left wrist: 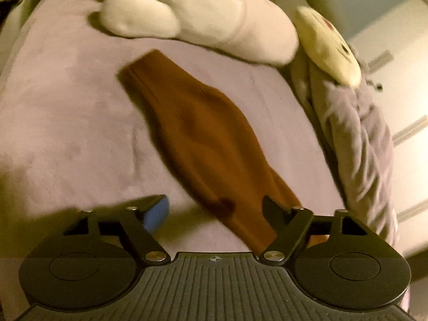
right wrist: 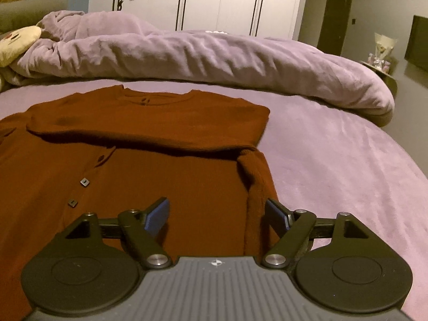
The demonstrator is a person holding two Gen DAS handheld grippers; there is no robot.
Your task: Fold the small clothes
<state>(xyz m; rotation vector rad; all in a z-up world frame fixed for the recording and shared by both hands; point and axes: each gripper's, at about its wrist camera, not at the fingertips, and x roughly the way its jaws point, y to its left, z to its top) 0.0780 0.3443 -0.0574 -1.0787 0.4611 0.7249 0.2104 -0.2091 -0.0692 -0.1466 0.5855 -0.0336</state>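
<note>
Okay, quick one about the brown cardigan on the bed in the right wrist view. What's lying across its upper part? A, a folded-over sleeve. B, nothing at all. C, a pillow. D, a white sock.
A: a brown sleeve lies folded across the chest of the cardigan, just below the neckline.

A plain rust-brown cardigan (right wrist: 149, 165) with small dark square buttons (right wrist: 84, 181) is seen on a lilac bedsheet (right wrist: 347, 165). At twelve o'clock a lilac duvet (right wrist: 203, 58) is bunched before white wardrobe doors (right wrist: 203, 0). Blue pads (right wrist: 157, 215) are carried on black gripper fingers.
</note>
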